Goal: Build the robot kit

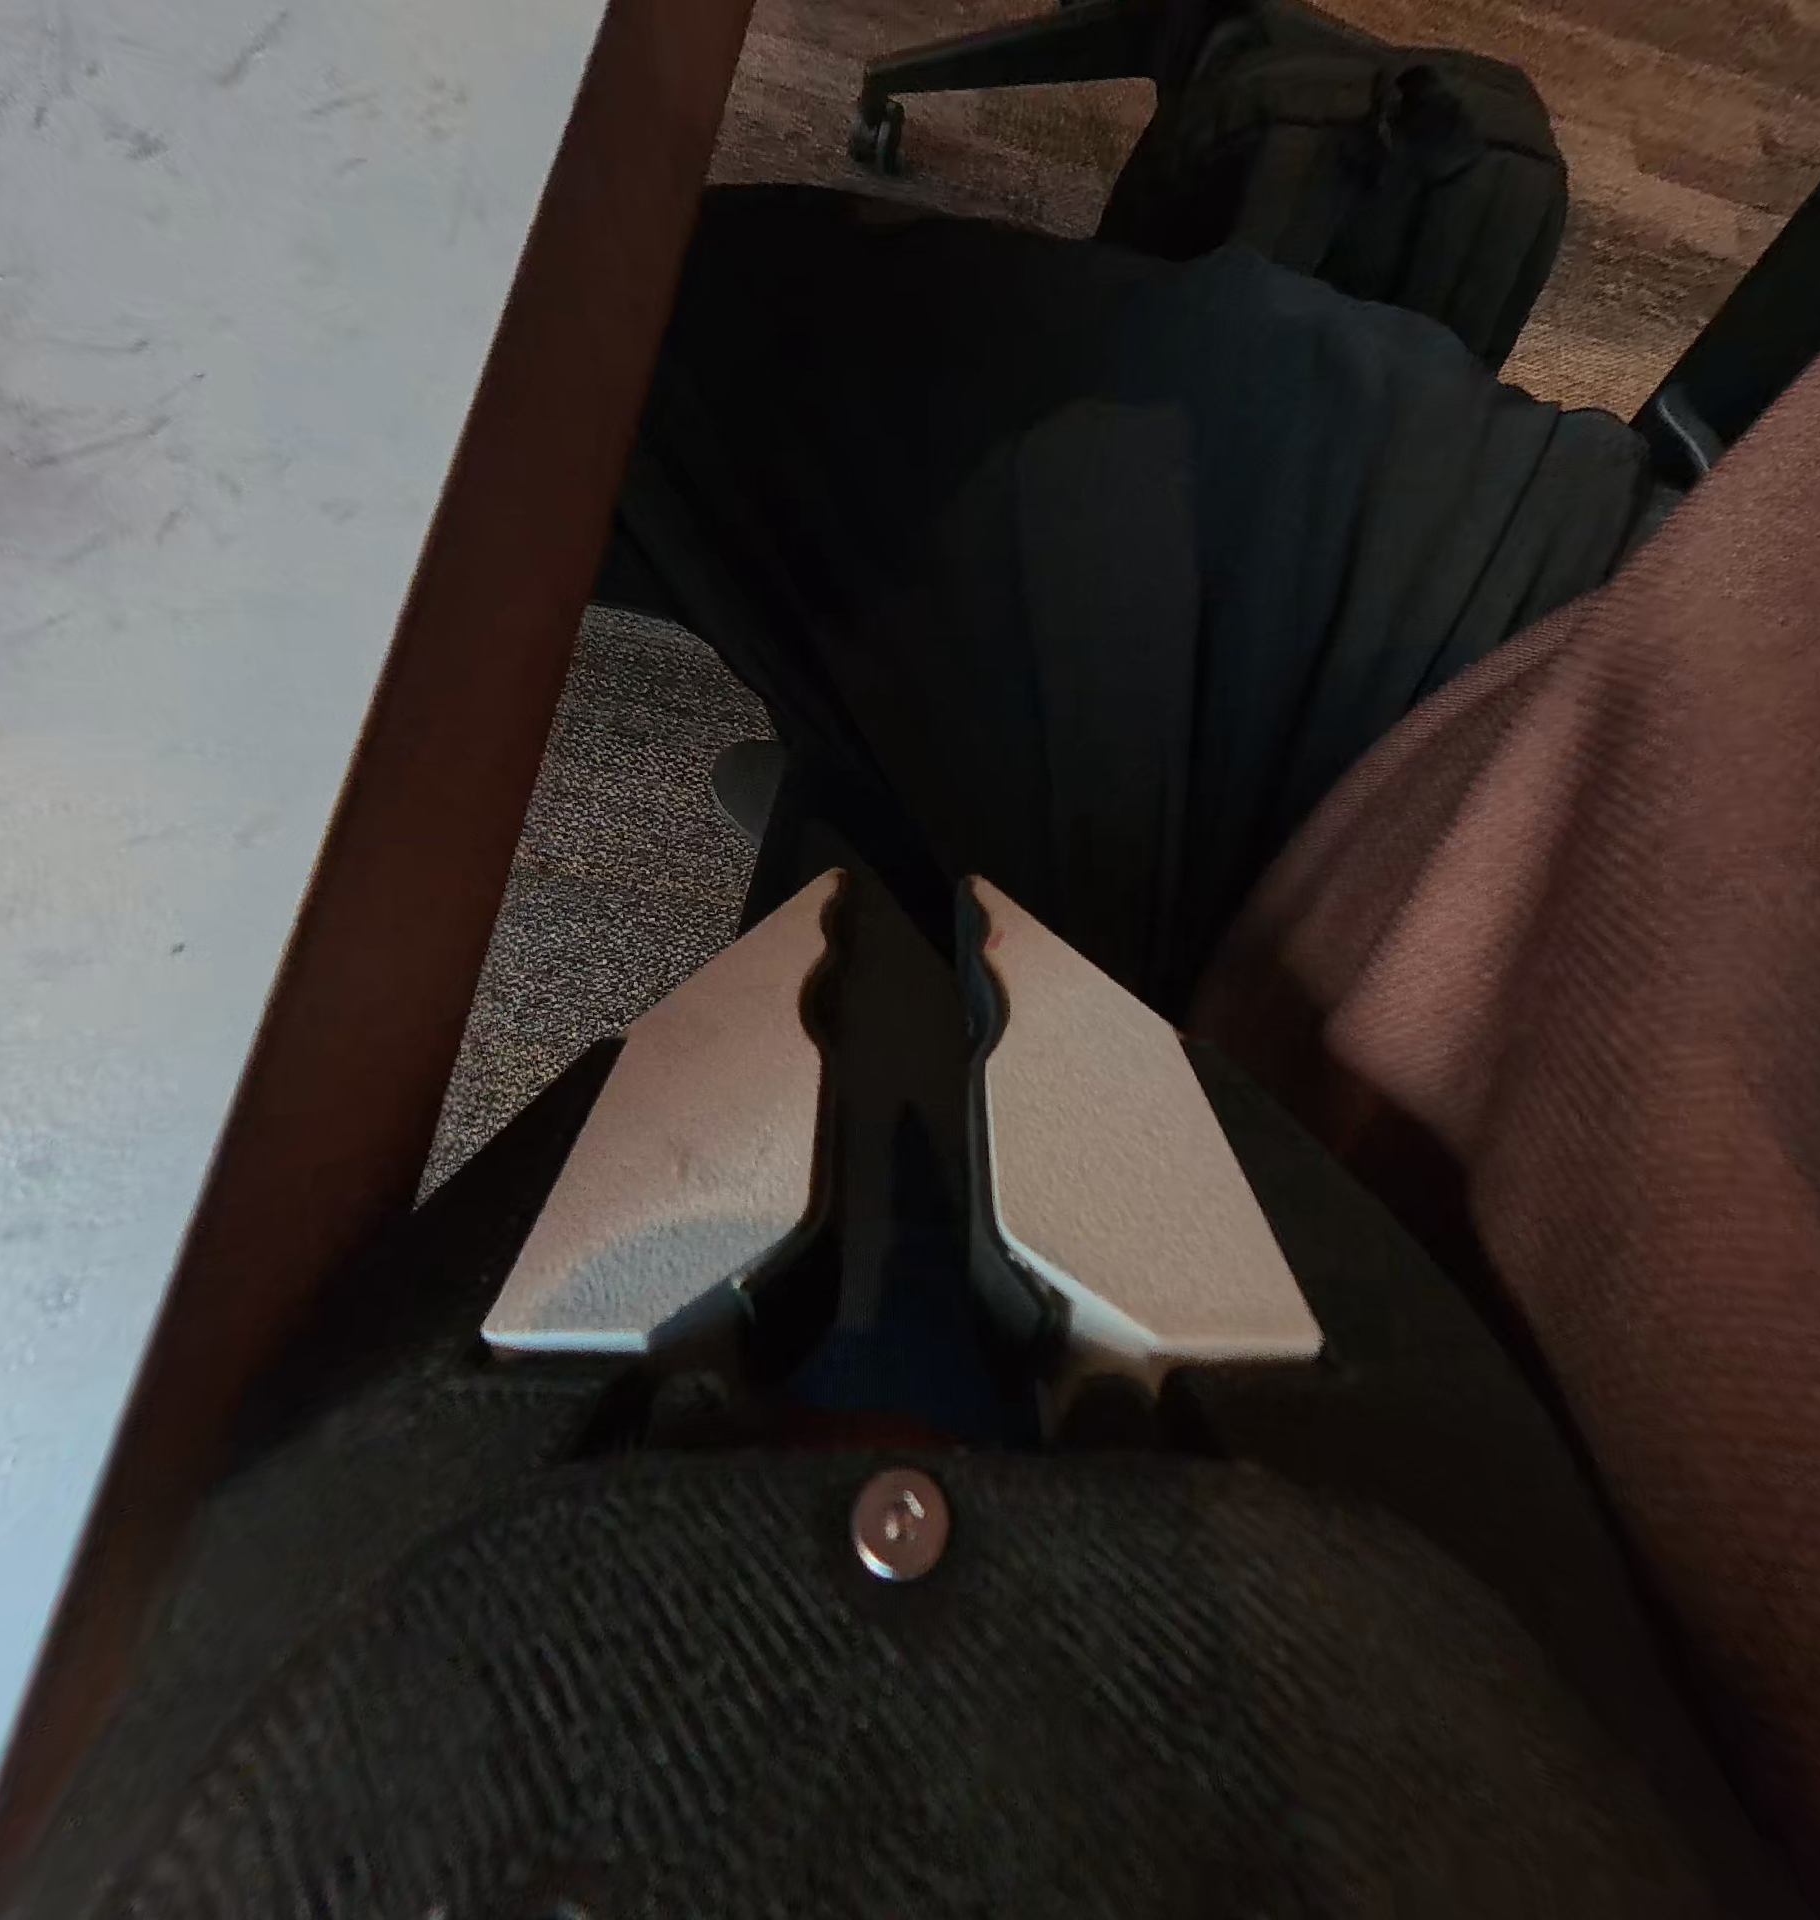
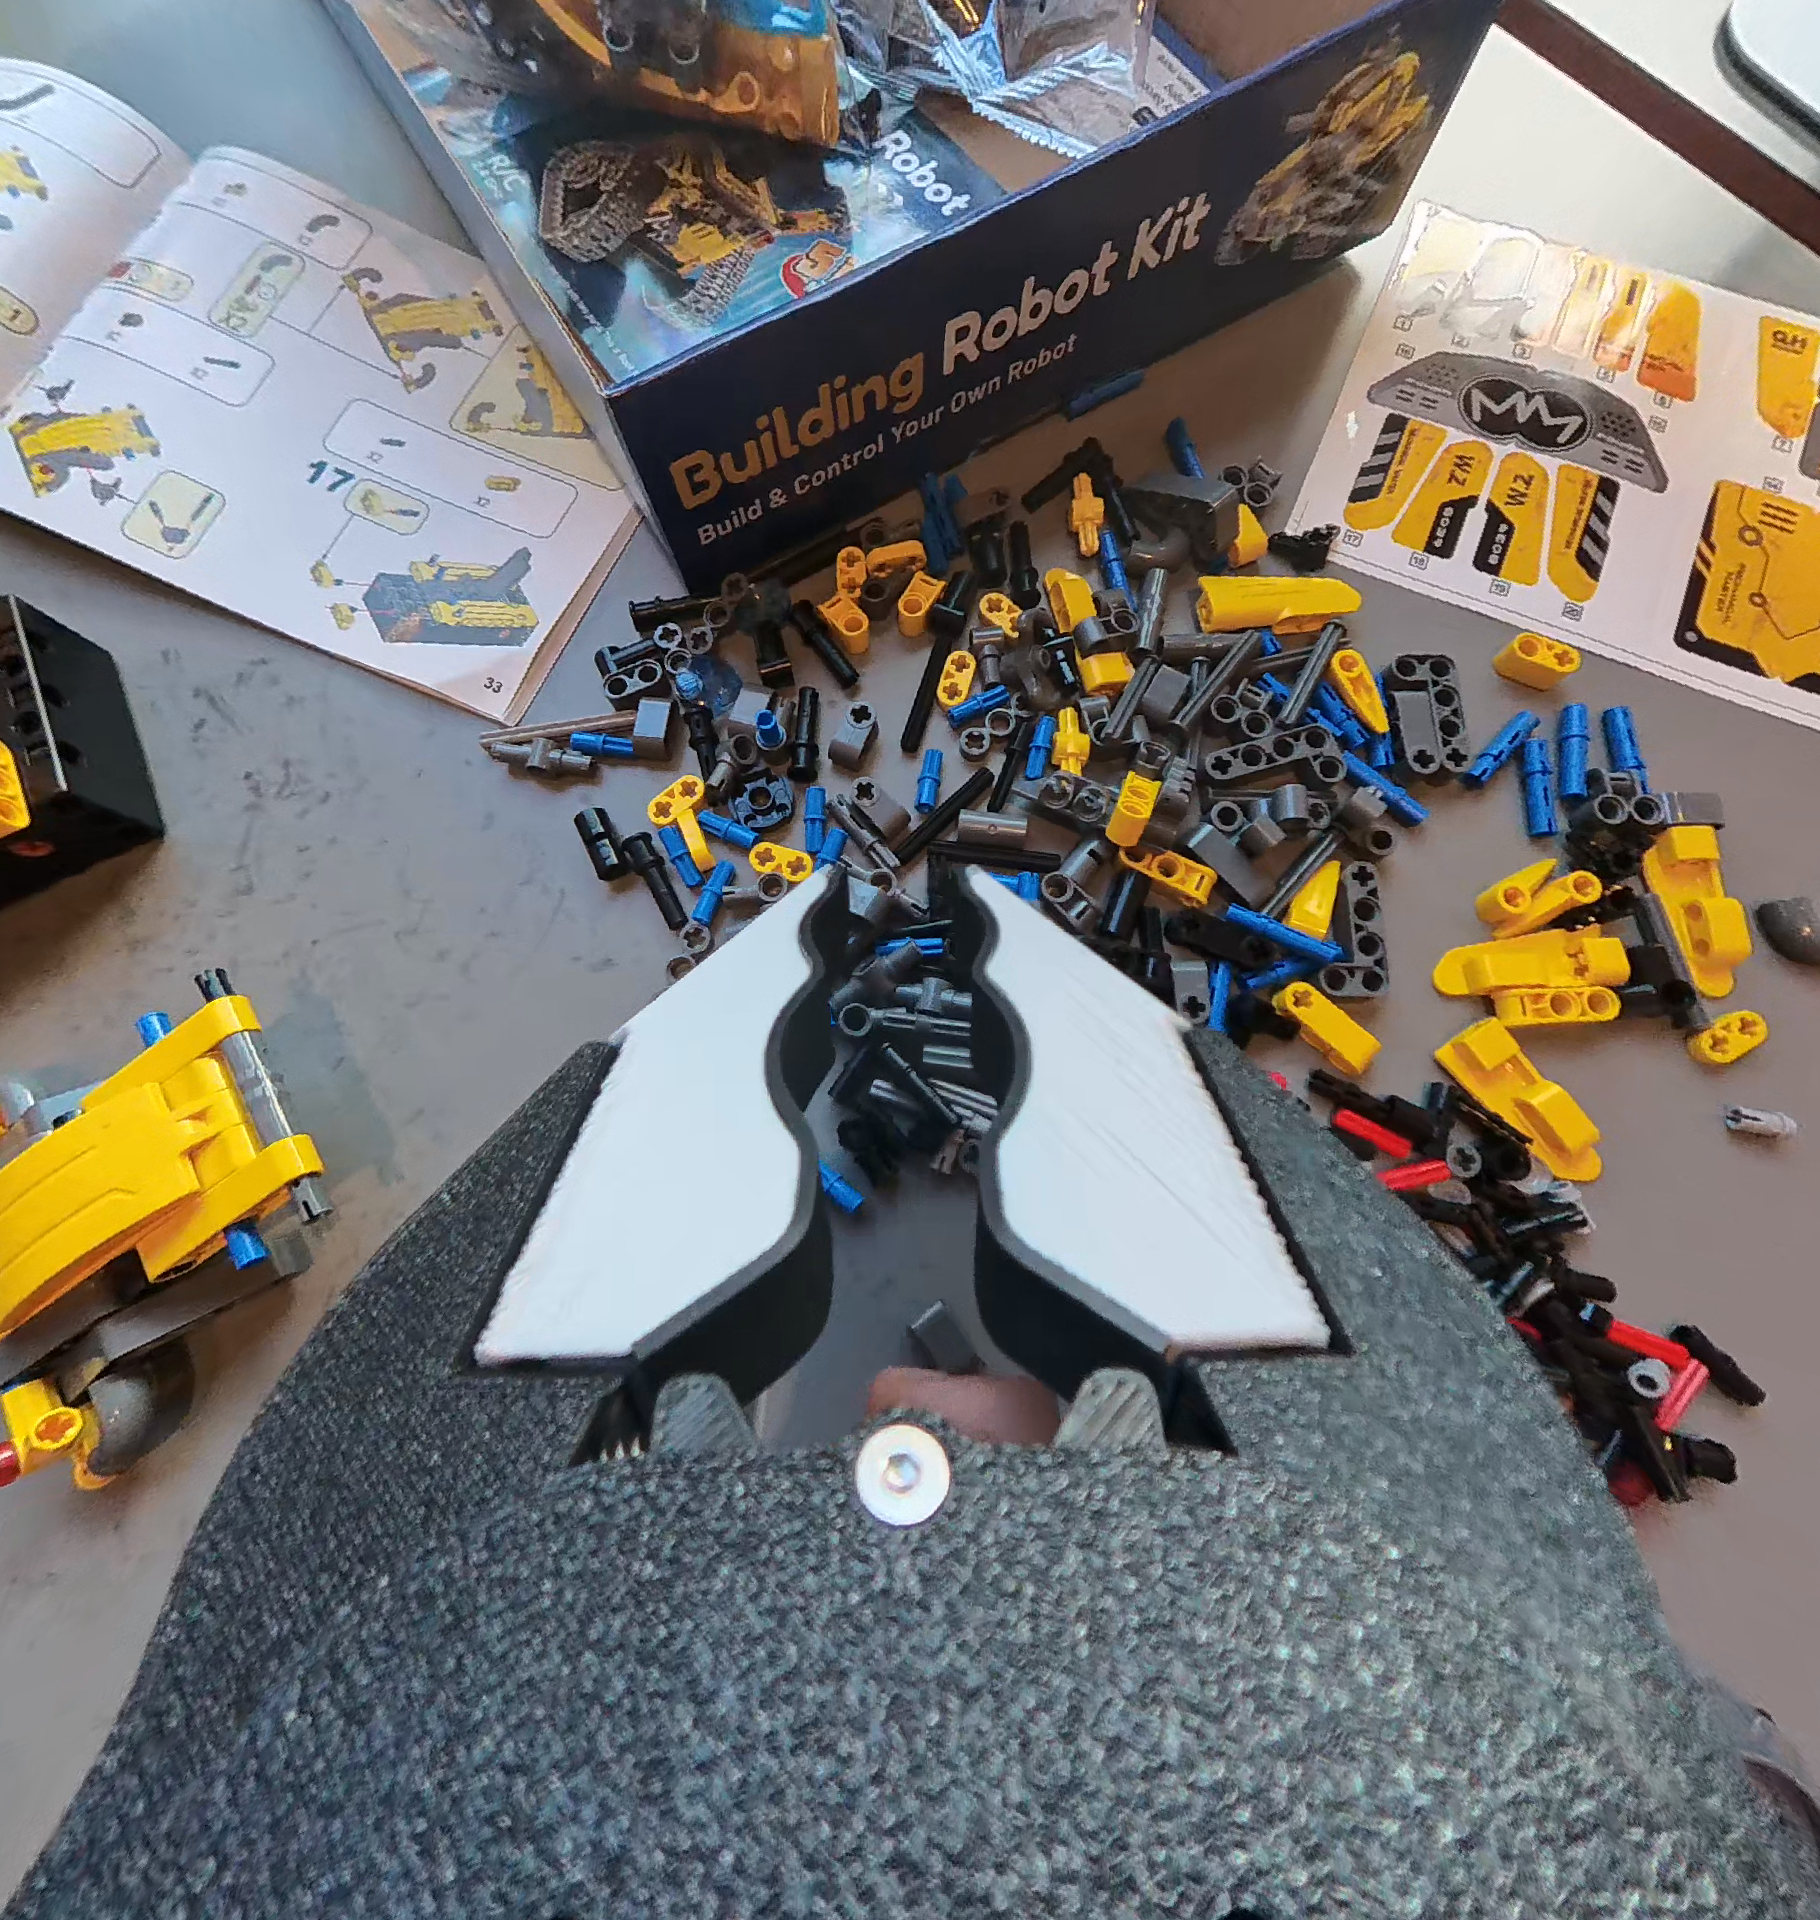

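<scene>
My right gripper (image 2: pixel 906 883) hovers open and empty over a pile of small loose building pieces (image 2: pixel 1145 748) in black, grey, blue and yellow on a grey table (image 2: pixel 366 831). Grey and black pins show between its white fingers (image 2: pixel 698 1143). A partly built yellow model (image 2: pixel 127 1195) lies to its left. My left gripper (image 1: pixel 906 894) is off the table, beside its brown edge (image 1: pixel 470 727). It points down at a person's dark trousers (image 1: pixel 1093 571), with a narrow gap between the fingers and nothing held.
An open dark-blue kit box (image 2: pixel 937 343) stands behind the pile, with an open instruction booklet (image 2: pixel 262 395) to its left and a sticker sheet (image 2: pixel 1612 468) to its right. A black block with yellow pieces (image 2: pixel 33 748) sits far left. Black and red pins (image 2: pixel 1571 1278) lie right. A black backpack (image 1: pixel 1384 187) is on the floor. Tip to tip, the grippers are about 30 centimetres apart.
</scene>
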Demonstrator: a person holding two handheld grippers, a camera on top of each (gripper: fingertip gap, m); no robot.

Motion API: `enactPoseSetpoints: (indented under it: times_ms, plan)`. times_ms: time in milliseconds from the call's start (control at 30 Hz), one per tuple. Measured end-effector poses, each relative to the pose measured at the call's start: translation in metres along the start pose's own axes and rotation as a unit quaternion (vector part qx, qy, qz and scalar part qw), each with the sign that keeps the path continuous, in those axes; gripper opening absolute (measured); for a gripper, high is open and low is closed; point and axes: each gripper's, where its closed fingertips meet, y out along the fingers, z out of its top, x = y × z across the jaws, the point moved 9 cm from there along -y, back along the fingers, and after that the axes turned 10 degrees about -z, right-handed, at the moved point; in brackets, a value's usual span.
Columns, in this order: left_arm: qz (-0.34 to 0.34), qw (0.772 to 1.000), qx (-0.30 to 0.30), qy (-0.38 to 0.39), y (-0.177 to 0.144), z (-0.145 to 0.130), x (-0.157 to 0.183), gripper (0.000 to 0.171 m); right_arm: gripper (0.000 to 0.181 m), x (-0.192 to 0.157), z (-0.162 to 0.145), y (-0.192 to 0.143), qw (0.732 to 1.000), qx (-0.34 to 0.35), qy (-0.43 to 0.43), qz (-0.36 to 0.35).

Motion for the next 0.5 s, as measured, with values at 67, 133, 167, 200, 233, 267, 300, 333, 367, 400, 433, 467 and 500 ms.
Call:
enactPoseSetpoints:
  times_ms: [67,133,167,200,233,267,300,333,367,400,433,467,500]
  plan:
    - [-0.001,1.0,0.0,0.0,0.0008,0.0004,0.0003,0.017,0.019,0.0029,0.0015,-0.0017,1.0,0.004,0.009,-0.003]
    - [-0.002,1.0,-0.002,-0.001,0.0016,0.0001,-0.0003,0.017,0.02,0.0042,0.0039,-0.0039,1.0,0.01,0.015,-0.004]
    - [-0.001,1.0,-0.003,-0.002,0.002,-0.0002,-0.0008,0.017,0.021,0.0047,0.0049,-0.0049,1.0,0.013,0.015,-0.007]
    - [-0.001,1.0,-0.003,-0.002,0.0019,-0.0003,-0.001,0.017,0.021,0.0053,0.0055,-0.0058,1.0,0.014,0.015,-0.011]
    - [0.0,1.0,-0.002,-0.002,0.0015,-0.0003,-0.0011,0.017,0.022,0.0062,0.0059,-0.0064,1.0,0.015,0.017,-0.015]
    - [0.0,1.0,-0.001,-0.002,0.0012,-0.0001,-0.0012,0.017,0.022,0.0074,0.0061,-0.0066,0.999,0.016,0.02,-0.021]
    - [0.001,1.0,-0.001,-0.002,0.0012,0.0,-0.0013,0.017,0.021,0.0084,0.0058,-0.0065,0.999,0.014,0.024,-0.027]
    - [0.002,1.0,-0.002,-0.002,0.0012,-0.0002,-0.0015,0.017,0.019,0.009,0.0052,-0.0061,0.999,0.011,0.026,-0.031]
    - [0.003,1.0,-0.004,-0.001,0.0015,-0.0005,-0.0017,0.017,0.018,0.0087,0.0045,-0.0054,0.999,0.007,0.026,-0.032]
    - [0.004,1.0,-0.005,-0.001,0.0016,-0.0007,-0.0017,0.017,0.019,0.0078,0.0037,-0.0045,0.999,0.001,0.024,-0.031]
    - [0.004,1.0,-0.005,-0.001,0.0015,-0.0007,-0.0016,0.017,0.02,0.0071,0.0028,-0.0031,0.999,-0.003,0.023,-0.032]
    - [0.004,1.0,-0.004,0.0,0.0012,-0.0003,-0.0013,0.017,0.021,0.0075,0.0022,-0.0014,0.999,-0.005,0.022,-0.038]
    - [0.005,1.0,-0.003,0.001,0.0013,0.0001,-0.0012,0.017,0.024,0.0082,0.0013,0.0006,0.999,-0.007,0.023,-0.043]
